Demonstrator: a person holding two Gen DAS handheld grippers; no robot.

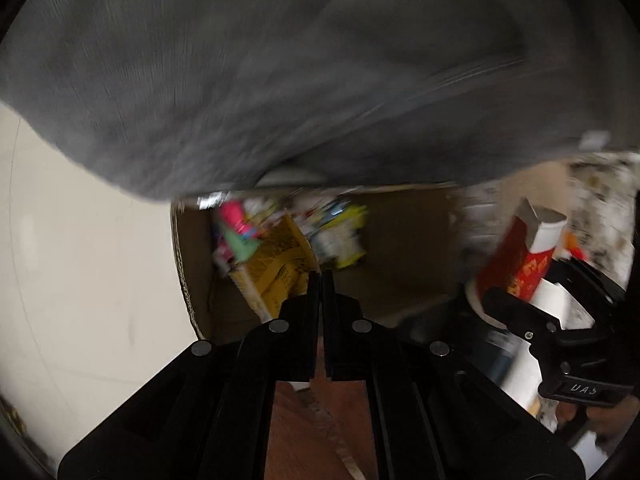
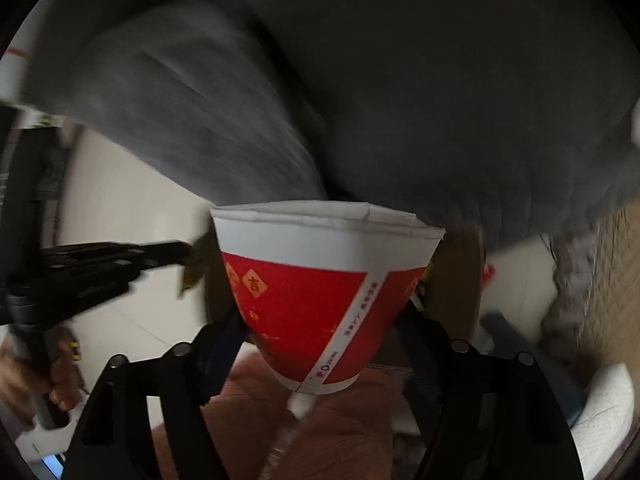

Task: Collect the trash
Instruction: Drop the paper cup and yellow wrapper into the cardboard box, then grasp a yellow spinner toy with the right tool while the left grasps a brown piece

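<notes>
My right gripper (image 2: pixel 324 320) is shut on a red and white paper cup (image 2: pixel 320 296), squeezed flat between the fingers; it also shows in the left wrist view (image 1: pixel 520 256). My left gripper (image 1: pixel 321 280) is shut on the edge of a yellow wrapper (image 1: pixel 276 268), held over an open cardboard box (image 1: pixel 400 248). The box holds colourful wrappers (image 1: pixel 336 232). In the right wrist view my left gripper (image 2: pixel 180 254) sits to the left of the cup with the wrapper (image 2: pixel 196 272) at its tip.
A person in grey clothing (image 1: pixel 280 72) fills the upper half of both views, close above the box. Pale floor (image 1: pixel 80 260) lies left of the box. A patterned surface (image 1: pixel 600 200) is at the right. The frames are motion-blurred.
</notes>
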